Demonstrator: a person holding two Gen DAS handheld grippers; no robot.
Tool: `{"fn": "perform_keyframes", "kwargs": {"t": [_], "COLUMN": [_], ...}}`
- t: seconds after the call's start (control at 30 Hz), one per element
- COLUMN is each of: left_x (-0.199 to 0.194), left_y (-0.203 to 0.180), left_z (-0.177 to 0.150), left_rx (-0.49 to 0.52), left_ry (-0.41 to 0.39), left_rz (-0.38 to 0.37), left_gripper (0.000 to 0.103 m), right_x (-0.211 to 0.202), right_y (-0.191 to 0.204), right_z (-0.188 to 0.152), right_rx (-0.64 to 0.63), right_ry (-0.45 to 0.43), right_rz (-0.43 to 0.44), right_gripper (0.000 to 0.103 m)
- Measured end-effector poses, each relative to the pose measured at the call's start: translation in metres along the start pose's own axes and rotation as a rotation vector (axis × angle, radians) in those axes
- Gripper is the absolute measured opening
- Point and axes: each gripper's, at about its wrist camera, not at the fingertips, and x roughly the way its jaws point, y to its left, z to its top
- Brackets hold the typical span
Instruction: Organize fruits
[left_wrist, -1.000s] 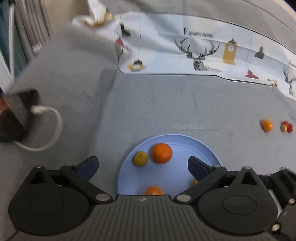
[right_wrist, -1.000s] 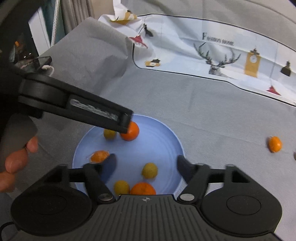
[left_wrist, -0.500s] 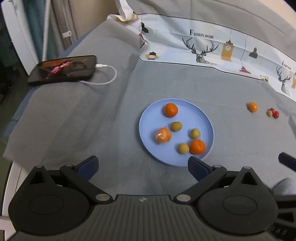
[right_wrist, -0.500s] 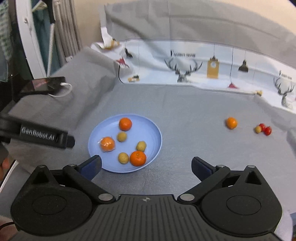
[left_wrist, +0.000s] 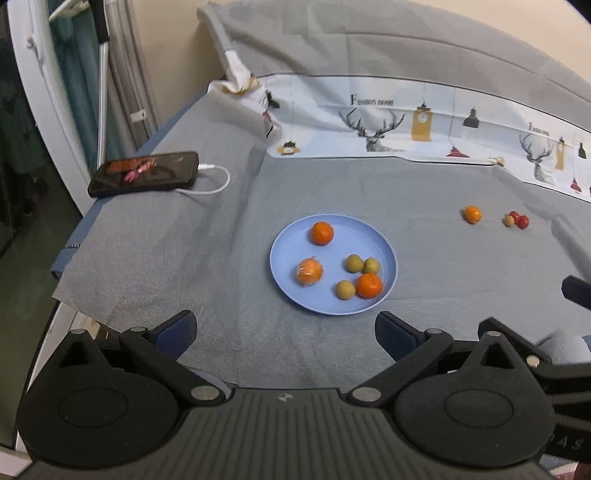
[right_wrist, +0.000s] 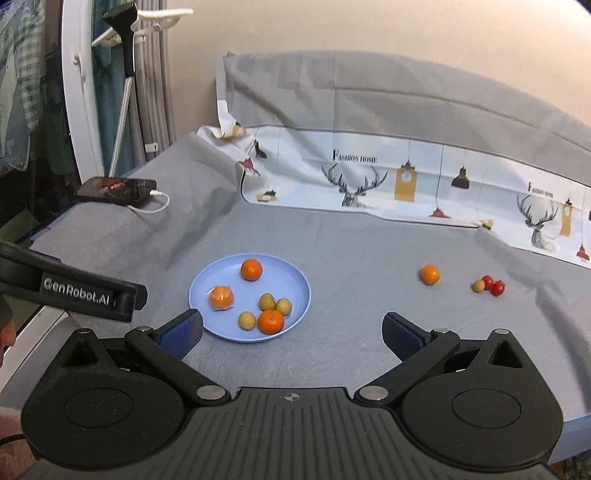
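Grey cloth (right_wrist: 369, 266) covers the table from edge to edge, with a deer-print sheet (right_wrist: 406, 184) along its far side. On it sits the blue plate (right_wrist: 299, 284), already carrying three oranges, one of them in a clear wrapper (right_wrist: 221, 297), and three small yellow-green fruits (right_wrist: 275, 302). Well to the right of the plate, out on the bare cloth, lie the pieces not yet gathered: a loose orange (right_wrist: 430, 274) and, further right, a small cluster of one pale fruit (right_wrist: 479, 285) touching two red ones (right_wrist: 494, 285).

Both tongs are spread wide and pinch nothing. The right tongs (right_wrist: 291, 330) hang above the near edge of the table, and the left tongs (left_wrist: 284, 330) hang likewise, nearer the plate's left side.

The step in hand looks like fetching the strays, and the right tongs are the natural pick, since those fruits lie on that side. The loose orange is the easiest first target: it stands alone, so the fingers can straddle it without nudging anything. Come down over it, close gently around its widest part, as round fruit will roll on soft cloth if clipped off-centre. The red pair and pale fruit touch each other, so take them one at a time from the outer side. Set each into a free spot on the plate's far half.
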Motion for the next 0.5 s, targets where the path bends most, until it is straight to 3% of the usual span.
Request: {"fn": "perform_keyframes", "kwargs": {"t": [0.5], "left_x": [-0.018], "left_y": [0.003], "left_z": [-0.008], "left_rx": [-0.012], "left_ry": [-0.033], "left_rz": [-0.007], "left_gripper": [0.103], "right_x": [-0.026], "right_y": [0.009], "right_z": [-0.004], "right_rx": [-0.043], "right_ry": [-0.051], "right_rz": [0.01], "right_gripper": [0.102]}}
